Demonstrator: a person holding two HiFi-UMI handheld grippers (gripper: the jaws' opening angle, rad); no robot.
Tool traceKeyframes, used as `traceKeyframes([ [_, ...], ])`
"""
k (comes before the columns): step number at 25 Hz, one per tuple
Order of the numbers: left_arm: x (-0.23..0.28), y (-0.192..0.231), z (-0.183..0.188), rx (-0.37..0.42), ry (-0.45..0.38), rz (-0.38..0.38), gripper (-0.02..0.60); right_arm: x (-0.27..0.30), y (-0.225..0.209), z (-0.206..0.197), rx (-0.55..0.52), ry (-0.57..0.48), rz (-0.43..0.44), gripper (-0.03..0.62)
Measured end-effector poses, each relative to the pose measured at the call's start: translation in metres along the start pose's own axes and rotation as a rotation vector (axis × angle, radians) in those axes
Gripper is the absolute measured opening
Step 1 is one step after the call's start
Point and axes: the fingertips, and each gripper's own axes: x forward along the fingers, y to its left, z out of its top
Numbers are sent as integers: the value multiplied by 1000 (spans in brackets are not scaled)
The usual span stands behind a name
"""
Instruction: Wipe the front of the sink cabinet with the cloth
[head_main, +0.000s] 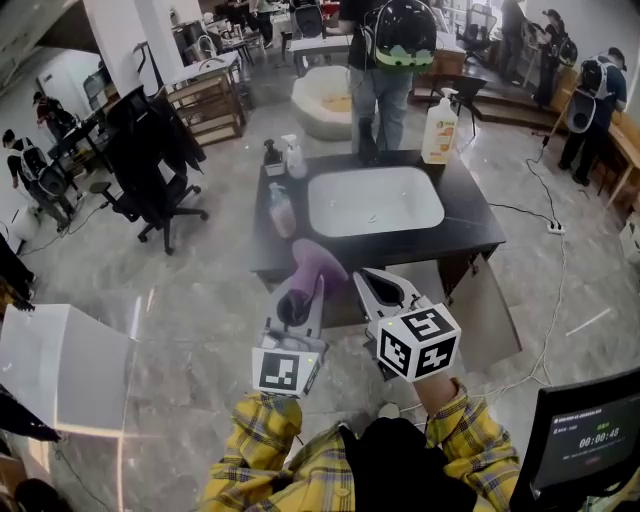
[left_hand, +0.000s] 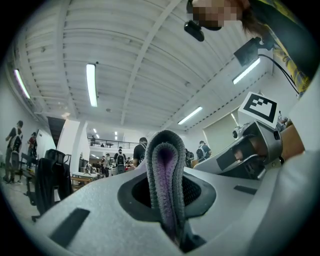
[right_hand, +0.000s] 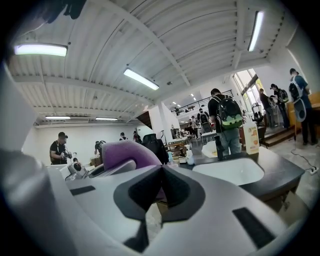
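The sink cabinet (head_main: 470, 225) has a dark top and a white basin (head_main: 375, 200); its front faces me. My left gripper (head_main: 299, 300) is shut on a folded purple cloth (head_main: 318, 264), held just before the cabinet's front edge. In the left gripper view the cloth (left_hand: 165, 175) stands pinched between the jaws. My right gripper (head_main: 380, 287) hangs beside it, shut with nothing in it. The right gripper view shows its jaws (right_hand: 161, 175) closed together, the cloth (right_hand: 125, 152) to their left and the basin (right_hand: 230, 170) beyond.
A pink bottle (head_main: 282, 211), two small bottles (head_main: 283, 156) and an orange dispenser (head_main: 440, 128) stand on the top. A cabinet door (head_main: 495, 315) hangs open at right. A person (head_main: 385, 70) stands behind the sink. A chair with a jacket (head_main: 150, 160) is at left; a power strip (head_main: 555, 228) lies on the floor.
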Motion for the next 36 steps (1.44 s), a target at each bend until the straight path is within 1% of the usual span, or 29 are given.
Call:
traceKeyframes([
  [6, -14, 0, -13, -42, 30, 10, 35, -3, 12, -17, -5, -5, 11, 3],
  [9, -17, 0, -15, -45, 39, 12, 35, -1, 19, -23, -14, 5, 28, 3],
  [12, -18, -3, -15, -46, 38, 7, 35, -3, 23, -24, -36, 8, 25, 3],
  [18, -22, -5, -21, -51, 65, 16, 35, -6, 20, -31, -22, 20, 7, 3],
  [21, -21, -9, -24, -61, 55, 11, 35, -9, 15, -34, -16, 24, -4, 3],
  [24, -23, -10, -26, -59, 66, 27, 35, -12, 9, -37, -5, 23, -15, 3],
  [27, -26, -14, -33, -66, 64, 27, 35, -13, 2, -43, 7, 28, -25, 3],
  [29, -29, -14, -38, -68, 78, 30, 35, -13, -1, -49, 15, 37, -31, 3],
  [33, -33, -11, -48, -62, 89, 28, 35, -8, -5, -57, 24, 51, -31, 3],
  [36, -38, -4, -51, -56, 93, 43, 35, -1, -4, -60, 25, 58, -18, 3],
])
